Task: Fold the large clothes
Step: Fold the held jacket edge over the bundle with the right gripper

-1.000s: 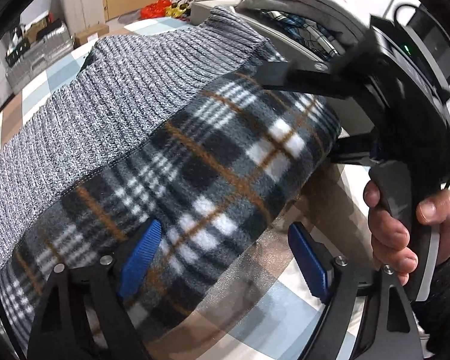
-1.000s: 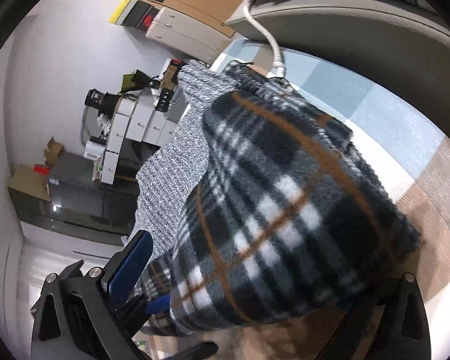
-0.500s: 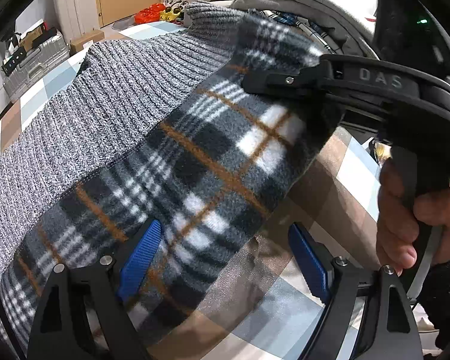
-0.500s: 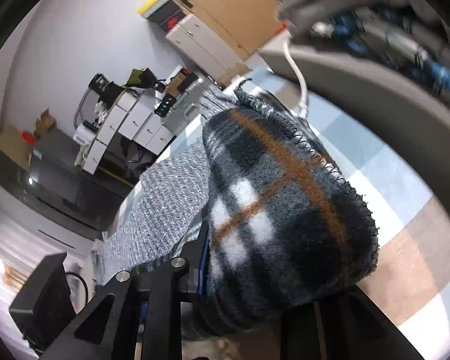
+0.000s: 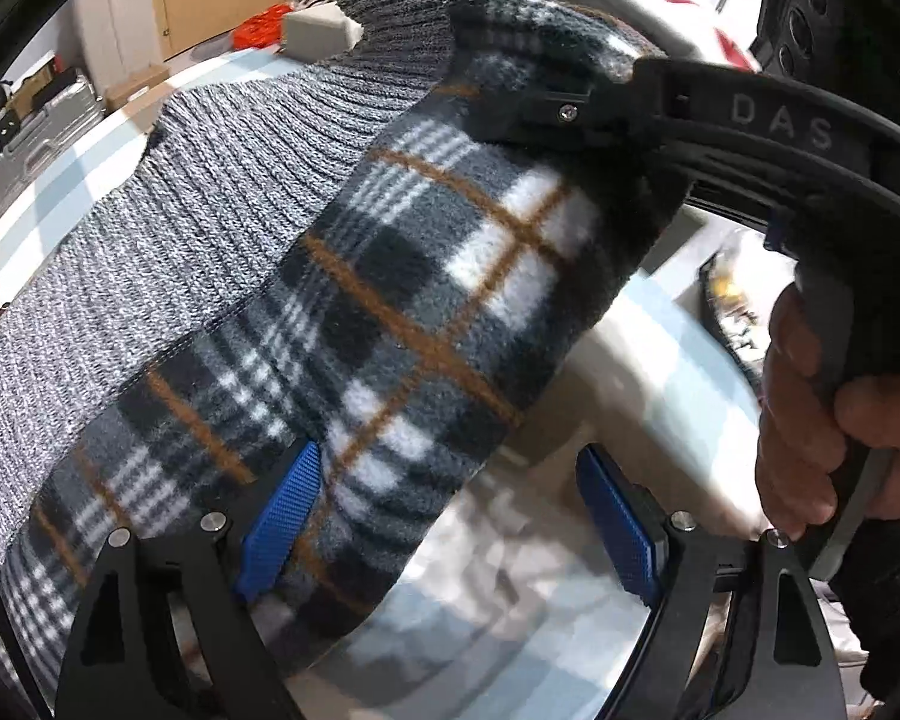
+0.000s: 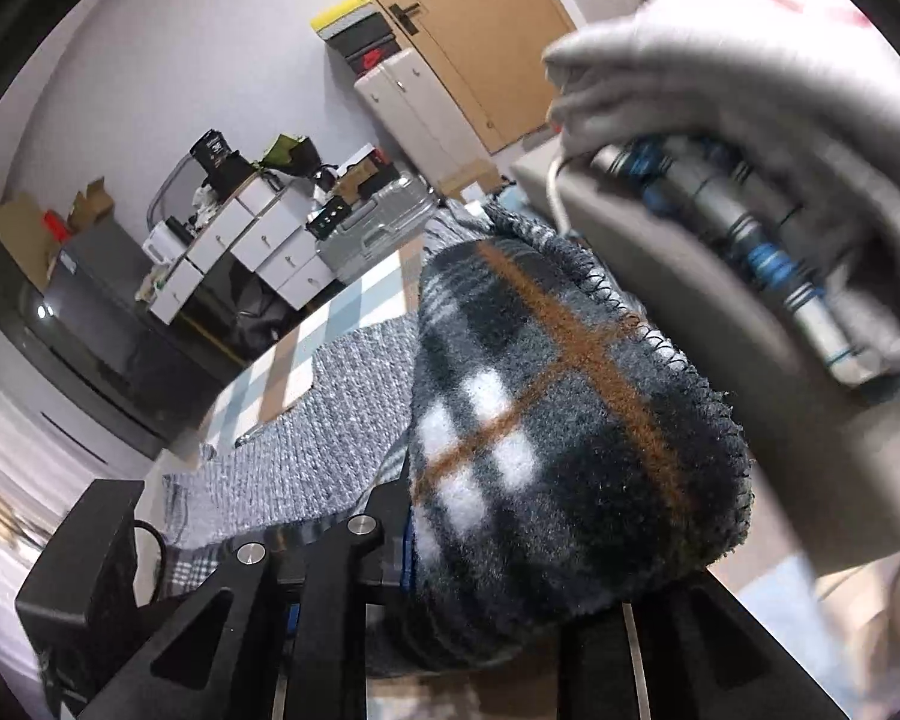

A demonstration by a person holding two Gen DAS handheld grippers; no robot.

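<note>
A large garment with a grey knit side (image 5: 168, 228) and a black, white and orange plaid fleece side (image 5: 426, 324) is lifted off the checked table. My right gripper (image 5: 576, 114) is shut on the garment's far plaid end; in the right wrist view the plaid fleece (image 6: 558, 450) bulges over the closed fingers (image 6: 342, 564). My left gripper (image 5: 444, 516) is open. Its left blue pad (image 5: 282, 516) touches the plaid edge, and its right blue pad (image 5: 618, 528) is clear of the cloth.
A stack of folded clothes (image 6: 750, 138) sits on a grey box beside the garment. The checked tablecloth (image 5: 510, 594) lies below. Cabinets, a suitcase (image 6: 378, 222) and a door stand in the room behind.
My right gripper has lifted the plaid end higher and carried it across. The table below the left gripper has dropped away and is blurred.
</note>
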